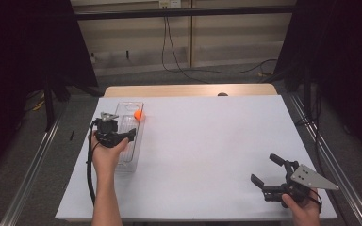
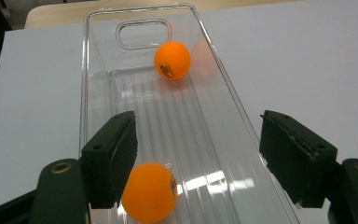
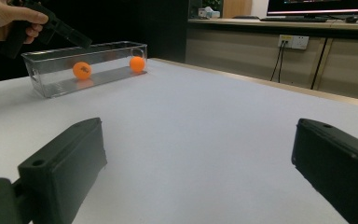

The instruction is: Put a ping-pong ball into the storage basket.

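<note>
From the high view, my left gripper (image 1: 133, 133) hangs over the clear plastic tray (image 1: 127, 162) at the left side of the white table (image 1: 207, 141), my hand wrapped around its body. One orange ball (image 1: 138, 114) shows at the far end of the tray. My right gripper (image 1: 268, 170) sits well apart at the near right corner of the table, its jaws spread wide with nothing between them.

In the left gripper view, my jaws stand apart above the tray's ribbed floor. The nearer orange ball (image 2: 149, 192) lies in the tray just beside my left-hand finger (image 2: 114, 156), low in the picture; I cannot tell whether it touches the pad, and the other finger (image 2: 293, 156) is well clear of it, so I hold nothing. The farther orange ball sits near the tray's far end, below the handle cut-out (image 2: 143, 33).

In the right gripper view, my two fingers (image 3: 60, 170) are wide open over bare table. Far off at the upper left stands the tray with both balls inside, my other hand and its gripper above its near end.
</note>
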Motion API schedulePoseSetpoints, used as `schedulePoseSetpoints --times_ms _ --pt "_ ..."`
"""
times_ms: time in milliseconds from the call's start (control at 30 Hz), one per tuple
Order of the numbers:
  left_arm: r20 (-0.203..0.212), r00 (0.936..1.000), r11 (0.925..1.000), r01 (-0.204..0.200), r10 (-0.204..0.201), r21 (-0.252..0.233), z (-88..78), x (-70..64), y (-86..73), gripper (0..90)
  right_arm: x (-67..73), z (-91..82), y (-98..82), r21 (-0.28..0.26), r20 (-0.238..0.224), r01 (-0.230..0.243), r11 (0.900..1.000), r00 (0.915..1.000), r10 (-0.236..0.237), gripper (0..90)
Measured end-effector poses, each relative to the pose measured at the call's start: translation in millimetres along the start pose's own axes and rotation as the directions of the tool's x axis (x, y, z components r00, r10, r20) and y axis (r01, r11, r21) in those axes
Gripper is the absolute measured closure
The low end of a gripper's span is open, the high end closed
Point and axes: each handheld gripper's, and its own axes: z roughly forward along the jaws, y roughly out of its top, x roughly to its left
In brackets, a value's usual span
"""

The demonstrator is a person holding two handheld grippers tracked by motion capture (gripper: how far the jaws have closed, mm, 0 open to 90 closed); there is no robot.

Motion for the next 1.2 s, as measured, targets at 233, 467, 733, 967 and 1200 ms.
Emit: schedulePoseSetpoints --times_ms 233,467,733,967,1200 --pt "0.032 0.9993 0.9996 -0.017 0.018 -0.023 -3.0 -5.3 -0.2 23.4 -0.7 -0.1 0.1 0.002 -0.001 0.001 1.0 1.0 -0.001 2.4" --pt "0.052 0.998 0.9976 -0.035 0.038 -0.061 -11.0 -7.9 -2.3 19.4 -0.2 -0.1 0.2 0.0 0.002 0.0 1.0 1.0 0.0 2.3" --pt "0.071 0.9963 0.9939 -0.041 0.048 -0.103 -19.1 -9.9 -9.9 18.3 -0.2 0.0 0.4 0.001 0.0 0.0 1.0 1.0 0.0 2.3" --pt "0.08 0.995 0.9927 -0.05 0.059 -0.11 -22.0 -14.8 -14.8 13.8 -0.6 -0.5 0.0 -0.001 0.001 -0.006 1.0 1.0 0.006 2.4" --pt "0.108 0.9934 0.9911 -0.024 0.039 -0.131 -24.3 -15.2 -23.2 9.7 -0.3 -1.1 0.2 -0.002 0.002 -0.005 1.0 1.0 0.005 2.4"
